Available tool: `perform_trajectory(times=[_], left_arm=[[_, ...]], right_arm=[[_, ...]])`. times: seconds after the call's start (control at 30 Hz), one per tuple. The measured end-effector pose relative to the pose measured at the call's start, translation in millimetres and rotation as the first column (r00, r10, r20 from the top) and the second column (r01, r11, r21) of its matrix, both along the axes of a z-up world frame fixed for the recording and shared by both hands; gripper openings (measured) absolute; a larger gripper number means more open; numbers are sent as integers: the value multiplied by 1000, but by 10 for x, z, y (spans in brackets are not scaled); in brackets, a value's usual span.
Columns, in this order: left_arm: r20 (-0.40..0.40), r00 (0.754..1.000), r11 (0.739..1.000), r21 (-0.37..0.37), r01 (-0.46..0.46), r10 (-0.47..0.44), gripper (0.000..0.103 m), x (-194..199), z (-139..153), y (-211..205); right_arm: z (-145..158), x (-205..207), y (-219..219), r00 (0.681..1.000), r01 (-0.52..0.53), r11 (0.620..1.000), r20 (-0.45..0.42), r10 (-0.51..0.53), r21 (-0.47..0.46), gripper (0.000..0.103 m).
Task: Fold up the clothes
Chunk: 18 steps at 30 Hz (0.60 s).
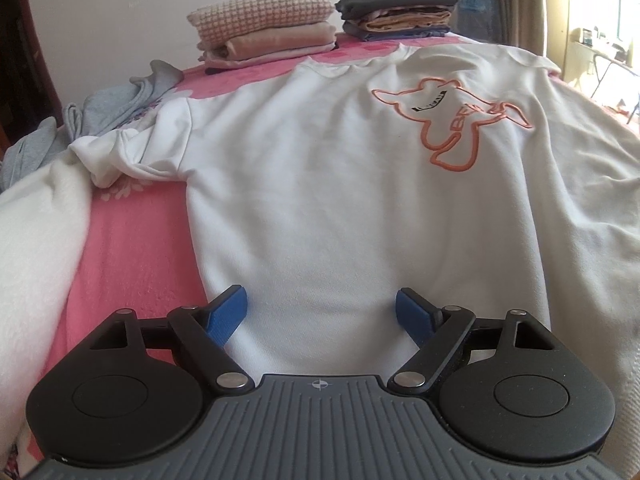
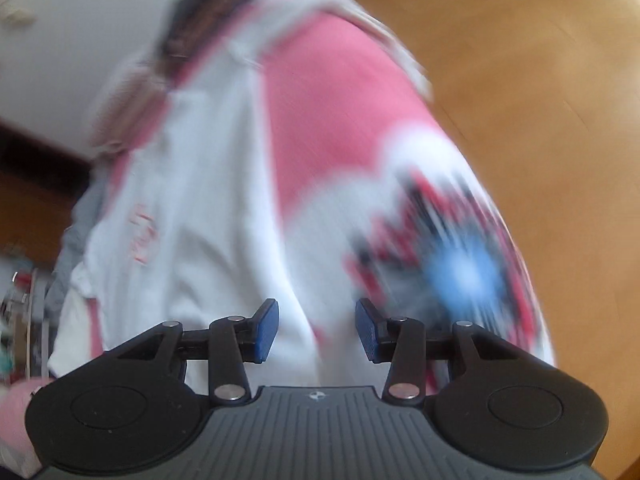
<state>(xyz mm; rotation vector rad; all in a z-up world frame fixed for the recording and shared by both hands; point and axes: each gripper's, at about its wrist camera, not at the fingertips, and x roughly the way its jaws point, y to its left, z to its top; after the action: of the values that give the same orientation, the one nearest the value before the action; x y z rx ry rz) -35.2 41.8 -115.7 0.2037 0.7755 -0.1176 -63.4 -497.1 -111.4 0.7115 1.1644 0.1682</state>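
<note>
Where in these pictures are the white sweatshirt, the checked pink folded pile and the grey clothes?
white sweatshirt (image 1: 320, 184): left wrist view, plain chest area.
checked pink folded pile (image 1: 262, 14): left wrist view, top checked layer.
grey clothes (image 1: 116, 104): left wrist view, crumpled middle, at the bed's left edge.

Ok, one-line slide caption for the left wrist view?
Open left gripper above the hem of a spread white sweatshirt on a pink bed, folded stacks behind.

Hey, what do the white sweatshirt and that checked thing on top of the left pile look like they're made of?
White sweatshirt: likely matte cotton-type jersey; soft creases, raised orange outline print. Checked cloth: probably a thick woven or waffle-textured fabric; its grid pattern looks raised, though it's too far away to be sure.
</note>
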Motion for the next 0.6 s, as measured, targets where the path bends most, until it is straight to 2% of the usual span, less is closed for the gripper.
perform_trajectory(times=[0.07, 0.13, 0.27, 0.3, 0.4, 0.5, 0.6], left_arm=[[0, 1000, 1000, -1, 13, -13, 83, -9, 1, 16], [2, 1000, 1000, -3, 21, -21, 83, -18, 2, 30], [9, 999, 999, -5, 35, -35, 83, -42, -3, 44], [13, 999, 999, -5, 39, -39, 83, -45, -5, 46], [16, 999, 999, -5, 46, -46, 83, -49, -11, 51], [16, 998, 998, -5, 55, -55, 83, -48, -12, 63], [19, 998, 998, 0, 65, -64, 83, -60, -14, 72]], right_arm=[[-97, -176, -63, 995, 100, 992, -14, -99, 80, 43], [-156, -247, -96, 983, 183, 968, -51, -176, 174, 43], [-146, -376, 93, 984, 176, 962, -78, -163, 210, 42], [-147, -382, 158, 986, 158, 971, -76, -146, 182, 40], [-145, -398, 352, 993, 101, 990, -73, -95, 96, 4], [105, -441, 459, 1000, 29, 999, 5, -29, -23, 3], [357, -506, 410, 999, 22, 992, 52, -16, -124, 3]])
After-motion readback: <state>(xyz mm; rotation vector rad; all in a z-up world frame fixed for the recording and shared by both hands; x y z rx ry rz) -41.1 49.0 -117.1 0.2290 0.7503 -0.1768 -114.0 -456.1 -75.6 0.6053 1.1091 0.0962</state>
